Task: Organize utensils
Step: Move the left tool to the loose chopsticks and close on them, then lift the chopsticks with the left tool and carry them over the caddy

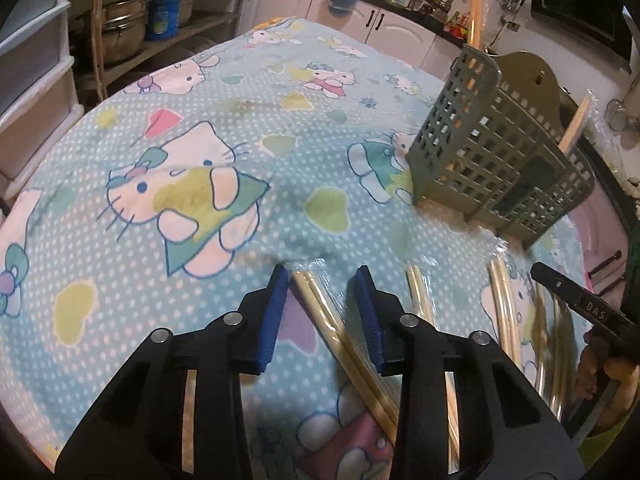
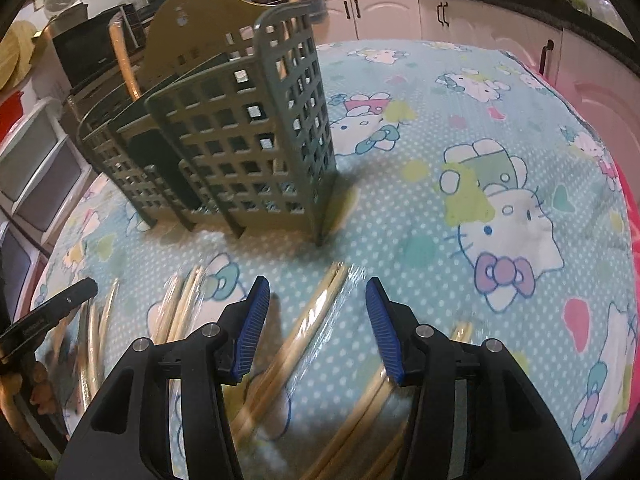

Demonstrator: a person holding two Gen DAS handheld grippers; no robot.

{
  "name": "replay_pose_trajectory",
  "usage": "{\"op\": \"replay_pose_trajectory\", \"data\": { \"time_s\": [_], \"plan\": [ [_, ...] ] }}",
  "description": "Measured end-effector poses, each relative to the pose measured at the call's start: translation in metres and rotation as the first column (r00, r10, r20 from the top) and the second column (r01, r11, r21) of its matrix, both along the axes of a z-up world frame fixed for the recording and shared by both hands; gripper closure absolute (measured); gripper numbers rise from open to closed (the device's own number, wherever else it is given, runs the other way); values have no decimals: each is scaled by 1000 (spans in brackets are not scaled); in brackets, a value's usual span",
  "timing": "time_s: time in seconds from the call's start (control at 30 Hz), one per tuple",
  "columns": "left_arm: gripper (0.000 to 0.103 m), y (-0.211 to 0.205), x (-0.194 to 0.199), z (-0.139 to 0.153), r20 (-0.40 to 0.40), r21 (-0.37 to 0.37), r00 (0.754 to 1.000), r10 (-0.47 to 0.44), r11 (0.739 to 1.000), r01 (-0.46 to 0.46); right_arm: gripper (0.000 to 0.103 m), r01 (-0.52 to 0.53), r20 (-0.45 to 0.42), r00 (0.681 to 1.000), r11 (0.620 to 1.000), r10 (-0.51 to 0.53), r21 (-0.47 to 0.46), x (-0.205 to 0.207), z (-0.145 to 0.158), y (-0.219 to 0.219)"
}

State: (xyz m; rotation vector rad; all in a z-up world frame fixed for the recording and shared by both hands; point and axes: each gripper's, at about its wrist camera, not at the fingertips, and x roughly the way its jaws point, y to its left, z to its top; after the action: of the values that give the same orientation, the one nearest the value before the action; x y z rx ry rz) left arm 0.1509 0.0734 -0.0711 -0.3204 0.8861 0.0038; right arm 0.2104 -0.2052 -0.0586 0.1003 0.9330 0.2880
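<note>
two wrapped chopstick pairs matter most here. one pair (image 1: 320, 308) lies between the blue pads (image 1: 276, 312) of the left tool (image 1: 323, 280), nearer the left pad, with a clear gap to the right pad; the jaws are partly apart and do not clamp it. its long axis runs from just ahead of the fingertips back under the tool's right finger, slanting toward the lower right of the left wrist view.

a second pair (image 2: 310, 320) lies between the fingers of the right tool (image 2: 317, 292), whose jaws stand half open with nothing pressed. this pair slants from a tip just ahead of the fingertips back under the tool's left finger.

more wrapped pairs lie on the tabletop (image 1: 120, 220), which is covered by a light blue cartoon-cat cloth: one (image 1: 418, 292) just right of the left tool's right finger, another (image 1: 502, 292) further right, and in the right wrist view a blurred bunch (image 2: 180, 308) to the left of the right tool and one (image 2: 460, 332) behind its right finger.

ahead of both tools stands a grey-green lattice utensil holder (image 2: 248, 140), upright, with stepped compartments; two light sticks (image 1: 476, 12) rise from it. it is apart from the lying pairs, and nothing lies between the tools and it.

the other tool's black finger shows at each view's edge, with a person's fingers (image 1: 604, 364) behind it.
</note>
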Motion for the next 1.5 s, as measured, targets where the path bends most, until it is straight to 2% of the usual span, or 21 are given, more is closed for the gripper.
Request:
{"op": "replay_pose_trajectory", "data": {
  "time_s": [0.07,0.2,0.37,0.43,0.5,0.67,0.9,1.2,1.5],
  "plan": [
    [77,0,3,-1,3,6,1000,5,1000,-5,59,3,1,1000,1000,-3,-24,5,-2,3],
    [85,0,10,-3,14,21,1000,25,999,-25,76,24,12,1000,997,-23,-73,7,-2,8],
    [93,3,14,-1,10,15,999,36,999,-36,89,23,13,1000,999,-23,-38,10,1,2],
    [97,6,14,1,10,-3,999,38,999,-38,91,9,-1,1000,1000,-9,29,10,4,-4],
    [101,9,13,3,15,-21,999,39,999,-39,91,8,-3,1000,998,-8,58,10,8,-10],
    [102,14,5,19,63,-56,997,36,998,-32,92,-8,16,1000,987,6,160,0,22,-13],
    [103,10,-11,63,173,-76,985,10,997,3,93,-64,98,994,971,42,231,-18,60,-15],
    [103,-12,-22,120,295,-51,954,-55,996,73,94,-133,246,967,960,70,248,-44,111,-14],
    [103,-25,-25,145,347,-48,934,-89,993,112,94,-160,370,926,966,75,203,-66,142,-12]
  ]
}}
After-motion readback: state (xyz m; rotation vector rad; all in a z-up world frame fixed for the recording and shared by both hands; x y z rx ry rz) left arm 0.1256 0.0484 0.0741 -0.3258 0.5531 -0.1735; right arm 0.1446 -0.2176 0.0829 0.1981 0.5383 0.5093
